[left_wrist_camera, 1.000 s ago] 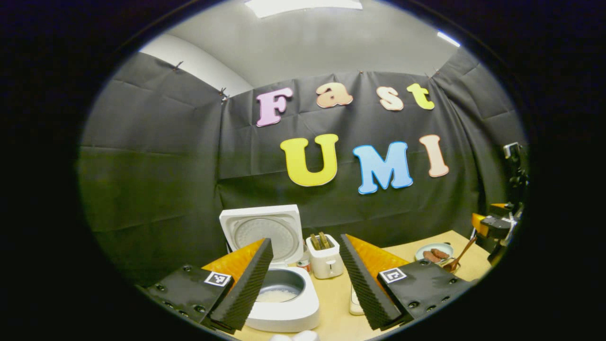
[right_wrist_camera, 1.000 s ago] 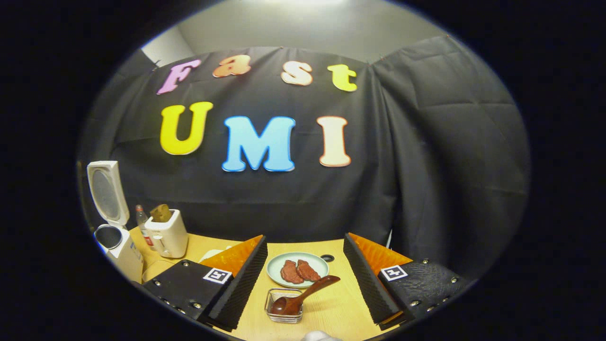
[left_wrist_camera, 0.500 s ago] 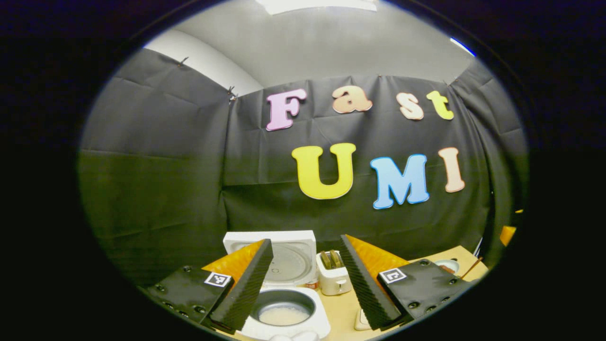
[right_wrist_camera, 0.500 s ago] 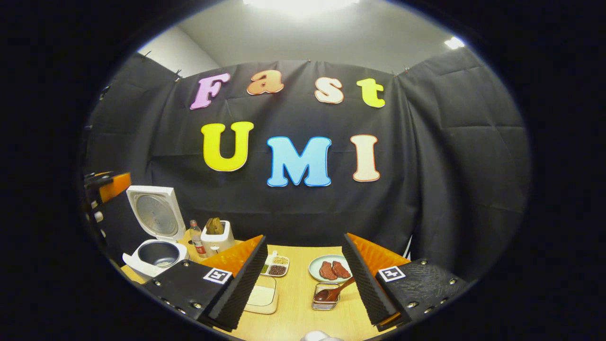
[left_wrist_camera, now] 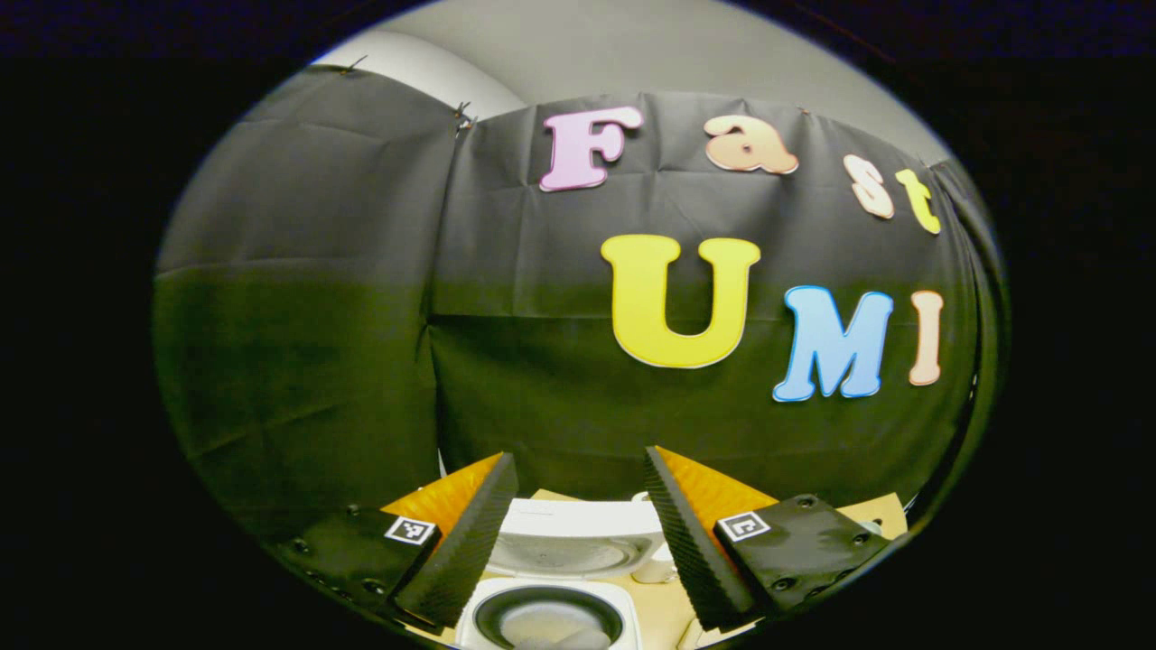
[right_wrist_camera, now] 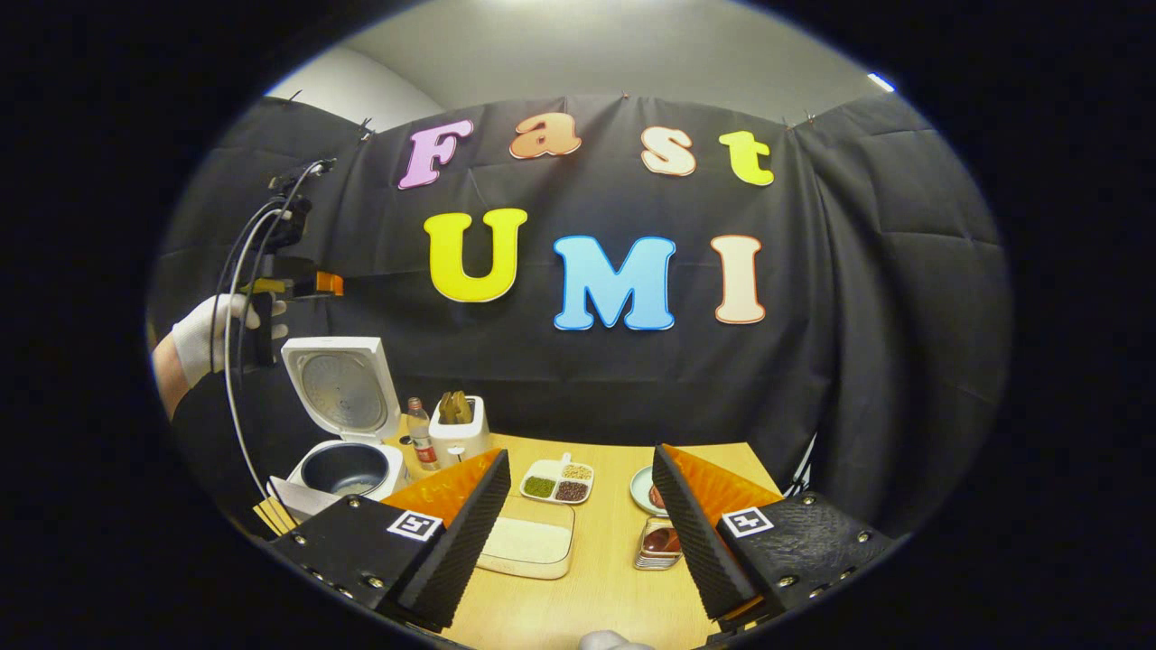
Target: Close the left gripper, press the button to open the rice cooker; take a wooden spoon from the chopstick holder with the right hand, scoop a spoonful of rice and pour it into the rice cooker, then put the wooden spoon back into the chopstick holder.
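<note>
Rice cooker, white and box-shaped [right_wrist_camera: 348, 451], stands at the left end of the pale wooden bench [right_wrist_camera: 596, 578] with its lid raised upright and its dark inner pot exposed; in the left gripper view the same cooker [left_wrist_camera: 551, 587] lies directly below, pot mouth between the fingers, pale rice visible at the bottom. Left claw [left_wrist_camera: 571, 533]: fingers apart, holding nothing. In the right gripper view that claw [right_wrist_camera: 289, 284] is seen above and left of the raised lid, held by a white-gloved hand [right_wrist_camera: 208, 334] with cables trailing. Right claw [right_wrist_camera: 578, 533]: fingers apart, holding nothing, over the near bench. Brown wooden spoon [right_wrist_camera: 662, 540] rests with its bowl in the small clear rectangular holder [right_wrist_camera: 655, 552], just beside the right finger. Behind it, partly hidden, is a pale green plate [right_wrist_camera: 643, 487]. A shallow cream tray [right_wrist_camera: 528, 548] lies between the fingers, a white divided dish of grains [right_wrist_camera: 558, 481] beyond it. A white toaster holding bread [right_wrist_camera: 459, 433] and a small bottle [right_wrist_camera: 419, 433] stand just right of the cooker.
</note>
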A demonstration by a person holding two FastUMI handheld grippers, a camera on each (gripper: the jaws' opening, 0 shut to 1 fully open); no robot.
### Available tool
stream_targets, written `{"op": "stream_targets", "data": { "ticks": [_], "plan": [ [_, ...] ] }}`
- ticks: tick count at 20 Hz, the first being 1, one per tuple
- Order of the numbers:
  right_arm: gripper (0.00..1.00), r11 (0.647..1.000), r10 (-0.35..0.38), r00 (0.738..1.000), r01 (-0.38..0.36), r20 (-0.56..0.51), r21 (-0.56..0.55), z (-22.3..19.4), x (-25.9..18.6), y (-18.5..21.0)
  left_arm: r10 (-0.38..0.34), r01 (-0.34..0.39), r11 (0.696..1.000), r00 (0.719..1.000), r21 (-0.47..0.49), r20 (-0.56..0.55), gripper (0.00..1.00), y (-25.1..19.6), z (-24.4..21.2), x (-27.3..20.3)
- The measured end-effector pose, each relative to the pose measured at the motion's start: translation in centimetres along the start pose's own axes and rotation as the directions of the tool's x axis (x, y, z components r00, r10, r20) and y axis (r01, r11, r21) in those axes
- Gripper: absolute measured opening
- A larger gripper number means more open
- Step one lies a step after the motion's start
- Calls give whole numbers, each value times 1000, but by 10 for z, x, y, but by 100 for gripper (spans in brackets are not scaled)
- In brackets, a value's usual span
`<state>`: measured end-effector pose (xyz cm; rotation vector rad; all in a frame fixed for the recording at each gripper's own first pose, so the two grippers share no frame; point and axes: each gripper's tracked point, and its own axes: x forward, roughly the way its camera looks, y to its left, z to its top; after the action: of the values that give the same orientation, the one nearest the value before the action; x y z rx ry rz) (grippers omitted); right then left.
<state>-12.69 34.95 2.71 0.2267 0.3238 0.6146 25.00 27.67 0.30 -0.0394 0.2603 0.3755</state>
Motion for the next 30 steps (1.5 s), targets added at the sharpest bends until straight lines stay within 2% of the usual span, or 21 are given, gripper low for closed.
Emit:
{"op": "stream_targets", "data": {
  "ticks": [2,4,7,9,11,13,14,16,22,24,25,26,27,28,30],
  "plan": [
    [97,1000,13,1000,-13,-20,-2,-5,0,5,24,-23,1000,998,15,-54,96,10,-12,37],
    [97,1000,16,999,-16,-38,-10,-10,0,5,10,-9,1000,989,6,-148,95,11,-37,62],
    [96,1000,25,998,-25,-55,2,-14,0,8,32,-34,999,958,-2,-284,97,17,-74,89],
    [96,1000,29,997,-29,-65,10,-17,0,8,34,-27,999,961,31,-276,95,15,-75,95],
    [96,999,37,997,-36,-72,20,-19,0,10,36,-18,998,959,65,-282,97,13,-78,86],
    [96,998,49,996,-47,-78,31,-21,2,13,29,-13,998,955,57,-296,96,13,-79,82],
    [96,998,55,995,-52,-81,32,-22,1,13,22,-4,998,954,62,-299,100,14,-80,79],
    [97,997,67,994,-64,-85,36,-24,1,16,7,12,998,949,59,-314,100,15,-84,70],
    [97,991,119,986,-110,-117,77,-38,-3,23,-25,48,997,929,54,-368,98,18,-112,6],
    [97,988,135,982,-124,-130,87,-42,-6,25,-34,58,997,918,48,-396,98,18,-126,-12],
    [97,988,137,982,-127,-132,82,-43,-7,25,-34,58,997,903,43,-428,98,19,-137,-21],
    [97,988,142,981,-132,-133,82,-45,-8,25,-40,65,997,898,43,-438,95,19,-142,-32],
    [97,987,150,980,-140,-132,83,-44,-9,27,-46,72,997,889,39,-456,98,17,-150,-37],
    [98,986,156,979,-146,-128,85,-44,-10,28,-46,72,997,889,39,-456,95,19,-158,-50],
    [98,983,172,975,-161,-144,87,-50,-11,32,-55,87,995,857,39,-512,98,17,-186,-65]
  ]
}}
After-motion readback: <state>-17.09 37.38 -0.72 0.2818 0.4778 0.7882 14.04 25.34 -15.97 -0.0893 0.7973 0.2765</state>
